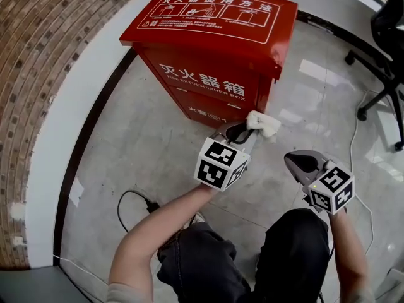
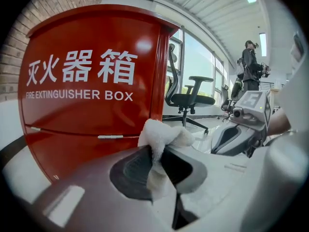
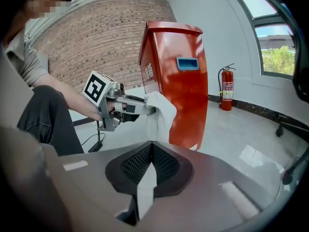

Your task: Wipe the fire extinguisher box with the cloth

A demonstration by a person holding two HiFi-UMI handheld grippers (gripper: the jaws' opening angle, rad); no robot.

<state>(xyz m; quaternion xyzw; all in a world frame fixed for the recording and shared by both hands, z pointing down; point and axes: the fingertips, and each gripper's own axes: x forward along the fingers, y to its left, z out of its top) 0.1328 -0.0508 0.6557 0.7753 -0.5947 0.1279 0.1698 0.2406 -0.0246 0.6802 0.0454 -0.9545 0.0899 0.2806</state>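
The red fire extinguisher box (image 1: pixel 208 49) stands on the grey floor against a curved white wall. My left gripper (image 1: pixel 243 131) is shut on a bunched white cloth (image 1: pixel 263 124), held just off the box's lower front right corner. In the left gripper view the cloth (image 2: pixel 161 137) sticks up between the jaws, with the box front (image 2: pixel 91 76) close behind. My right gripper (image 1: pixel 297 163) hangs to the right, shut with nothing in it. The right gripper view shows its closed tips (image 3: pixel 151 151), the box side (image 3: pixel 178 81) and the cloth (image 3: pixel 161 112) hanging from the left gripper (image 3: pixel 145 108).
A red fire extinguisher (image 3: pixel 227 88) stands by the wall behind the box. A black office chair (image 1: pixel 385 62) is at the far right. A black cable (image 1: pixel 136 201) lies on the floor near my left knee. Another person (image 2: pixel 250 66) stands far off.
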